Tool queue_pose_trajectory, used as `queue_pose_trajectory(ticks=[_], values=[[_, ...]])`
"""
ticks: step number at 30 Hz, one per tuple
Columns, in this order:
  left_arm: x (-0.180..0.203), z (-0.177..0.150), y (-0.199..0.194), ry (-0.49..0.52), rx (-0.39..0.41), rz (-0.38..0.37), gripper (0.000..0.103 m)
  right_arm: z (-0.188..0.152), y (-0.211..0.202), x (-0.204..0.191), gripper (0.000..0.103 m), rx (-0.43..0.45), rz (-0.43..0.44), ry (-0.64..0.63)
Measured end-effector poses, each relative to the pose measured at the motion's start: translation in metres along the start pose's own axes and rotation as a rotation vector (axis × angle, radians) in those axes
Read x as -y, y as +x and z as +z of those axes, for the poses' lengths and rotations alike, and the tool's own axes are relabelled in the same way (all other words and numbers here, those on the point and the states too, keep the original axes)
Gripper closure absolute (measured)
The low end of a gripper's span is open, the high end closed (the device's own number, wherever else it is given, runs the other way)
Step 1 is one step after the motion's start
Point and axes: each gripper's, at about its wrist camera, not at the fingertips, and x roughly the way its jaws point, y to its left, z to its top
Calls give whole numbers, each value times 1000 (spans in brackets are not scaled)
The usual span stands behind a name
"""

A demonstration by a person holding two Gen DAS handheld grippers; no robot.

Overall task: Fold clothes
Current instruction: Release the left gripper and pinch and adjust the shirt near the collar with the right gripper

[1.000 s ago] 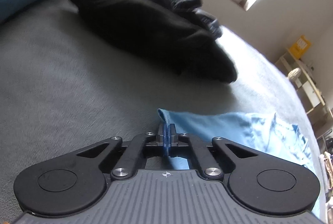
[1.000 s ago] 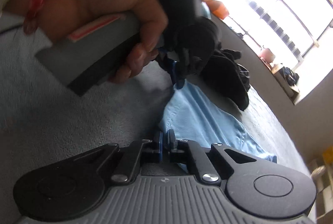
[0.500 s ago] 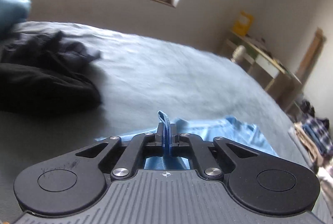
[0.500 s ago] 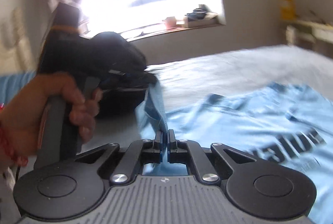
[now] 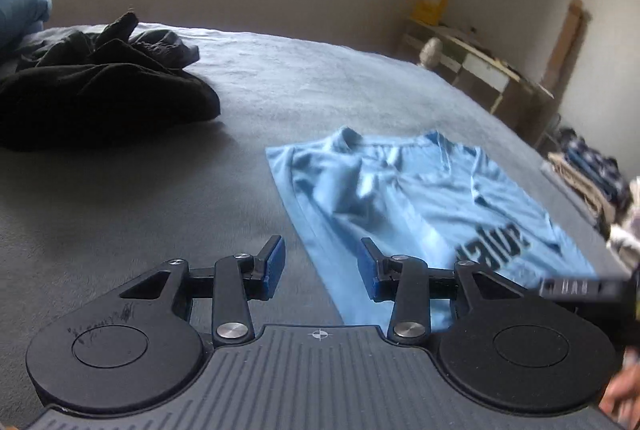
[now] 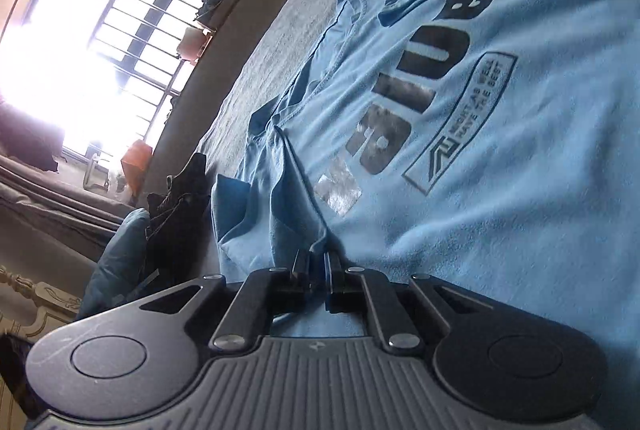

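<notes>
The fingers of the left gripper (image 5: 322, 272) stand wide apart, holding nothing, above the near edge of the light blue T-shirt (image 5: 420, 206), which lies spread on the grey bed (image 5: 120, 198). Only the right wrist view shows the right gripper (image 6: 318, 264), fingers pinched narrow on a raised fold of the shirt, and the dark printed lettering (image 6: 420, 86) up close. The left view alone shows bare bedding left of the shirt, running to a black clothes heap (image 5: 96, 90) well apart.
</notes>
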Motion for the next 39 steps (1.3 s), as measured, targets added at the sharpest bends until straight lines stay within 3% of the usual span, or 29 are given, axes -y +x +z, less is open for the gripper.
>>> queue_pose_trajectory(ticks=[3, 5, 10, 14, 18, 20, 26, 29, 31, 34, 35, 37, 39], values=[[11, -12, 2, 66, 0, 23, 63, 11, -15, -15, 86, 109, -97, -60], [19, -20, 3, 111, 0, 38, 64, 13, -13, -30, 86, 119, -98, -144], [38, -40, 6, 222, -1, 76, 64, 11, 11, -82, 83, 42, -120, -423], [53, -56, 8, 310, -1, 107, 64, 12, 28, -95, 81, -47, -163, -505], [46, -60, 11, 250, -5, 96, 64, 6, 42, -86, 84, -127, -201, -570], [43, -62, 11, 232, -4, 89, 64, 4, 43, -79, 100, -118, -219, -595], [39, -67, 10, 205, 16, 73, 63, 22, 29, -54, 103, -28, -318, -487], [36, -69, 9, 188, 32, 64, 63, 25, 22, -69, 103, -8, -257, -512], [35, -71, 8, 177, 42, 58, 63, 21, 22, -83, 102, -27, -183, -566], [32, -73, 7, 158, 56, 46, 63, -3, 35, -108, 102, -122, -127, -778], [31, -73, 7, 152, 59, 41, 63, -12, 42, -111, 102, -166, -137, -846], [28, -73, 7, 139, 63, 31, 63, -16, 56, -104, 103, -191, -250, -932], [27, -74, 7, 134, 69, 26, 63, 5, 55, -92, 103, -162, -274, -831]])
